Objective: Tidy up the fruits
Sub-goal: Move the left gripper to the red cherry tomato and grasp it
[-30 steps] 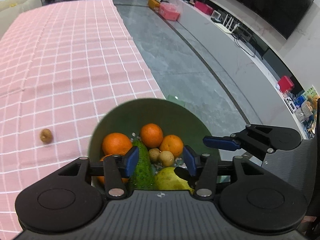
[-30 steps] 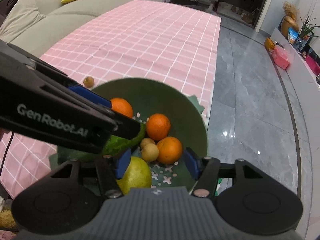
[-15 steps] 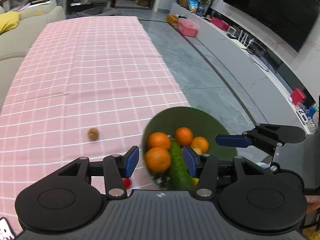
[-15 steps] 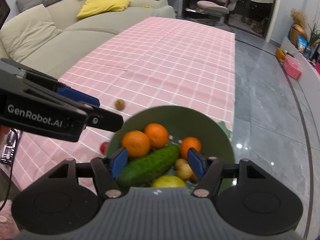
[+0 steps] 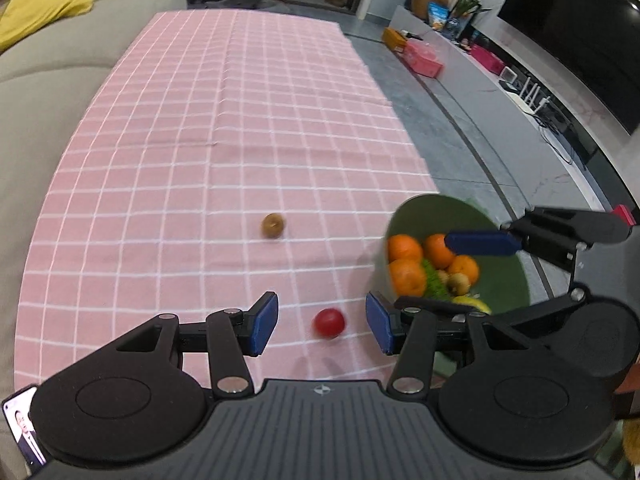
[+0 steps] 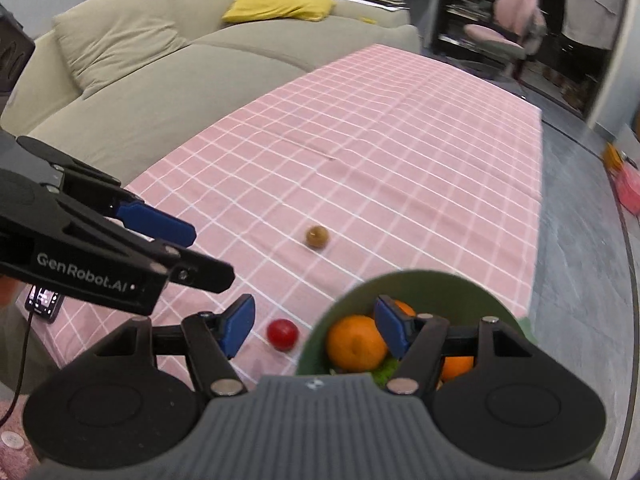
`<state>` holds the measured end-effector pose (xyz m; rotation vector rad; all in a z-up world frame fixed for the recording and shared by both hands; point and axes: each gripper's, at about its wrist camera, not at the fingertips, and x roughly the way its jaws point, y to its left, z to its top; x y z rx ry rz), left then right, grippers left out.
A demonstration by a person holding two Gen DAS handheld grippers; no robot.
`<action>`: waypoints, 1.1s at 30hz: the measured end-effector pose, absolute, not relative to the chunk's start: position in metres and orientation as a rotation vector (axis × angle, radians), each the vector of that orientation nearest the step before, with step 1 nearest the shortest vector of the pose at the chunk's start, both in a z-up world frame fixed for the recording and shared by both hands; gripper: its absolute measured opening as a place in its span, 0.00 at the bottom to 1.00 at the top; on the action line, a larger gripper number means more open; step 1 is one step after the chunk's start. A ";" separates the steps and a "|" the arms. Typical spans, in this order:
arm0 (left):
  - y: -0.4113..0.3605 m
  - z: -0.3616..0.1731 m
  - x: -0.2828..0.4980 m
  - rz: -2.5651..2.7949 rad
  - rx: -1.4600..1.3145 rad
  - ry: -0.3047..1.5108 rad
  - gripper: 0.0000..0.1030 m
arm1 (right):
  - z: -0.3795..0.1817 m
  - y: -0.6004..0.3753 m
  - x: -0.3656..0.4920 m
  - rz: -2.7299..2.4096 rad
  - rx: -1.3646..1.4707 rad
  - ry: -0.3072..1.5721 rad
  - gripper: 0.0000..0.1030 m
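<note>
A green bowl (image 5: 504, 280) stands at the table's near right corner and holds several oranges (image 5: 404, 248), a cucumber and a few small brown fruits. A small red fruit (image 5: 329, 322) lies on the pink checked cloth, between the fingertips of my open, empty left gripper (image 5: 322, 324). A small brown fruit (image 5: 273, 225) lies farther out. In the right wrist view my right gripper (image 6: 316, 324) is open and empty, over the bowl's (image 6: 432, 284) left rim, with the red fruit (image 6: 282, 334) and brown fruit (image 6: 317, 237) ahead.
The pink checked tablecloth (image 5: 240, 120) runs far ahead. A beige sofa (image 6: 160, 80) with a yellow cushion lies to the left. Grey floor (image 5: 460, 128) drops off past the table's right edge. A phone (image 6: 42, 298) lies at the near left edge.
Both views have swung left, away from the bowl and toward the cloth. The red fruit has come into view between the left gripper's fingers. Both grippers stay open.
</note>
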<state>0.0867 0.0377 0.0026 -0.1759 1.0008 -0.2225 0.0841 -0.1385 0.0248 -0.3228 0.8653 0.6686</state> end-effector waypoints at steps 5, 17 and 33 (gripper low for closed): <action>0.057 -0.010 0.085 -0.207 -0.206 1.031 0.58 | 0.021 -0.120 0.092 0.703 -0.385 0.877 0.60; 0.040 -0.053 0.094 -0.336 -0.132 1.072 0.58 | 0.008 -0.120 0.123 0.677 -0.430 0.927 0.47; 0.004 -0.097 0.124 -0.400 -0.107 1.136 0.50 | -0.005 -0.133 0.139 0.675 -0.369 0.953 0.47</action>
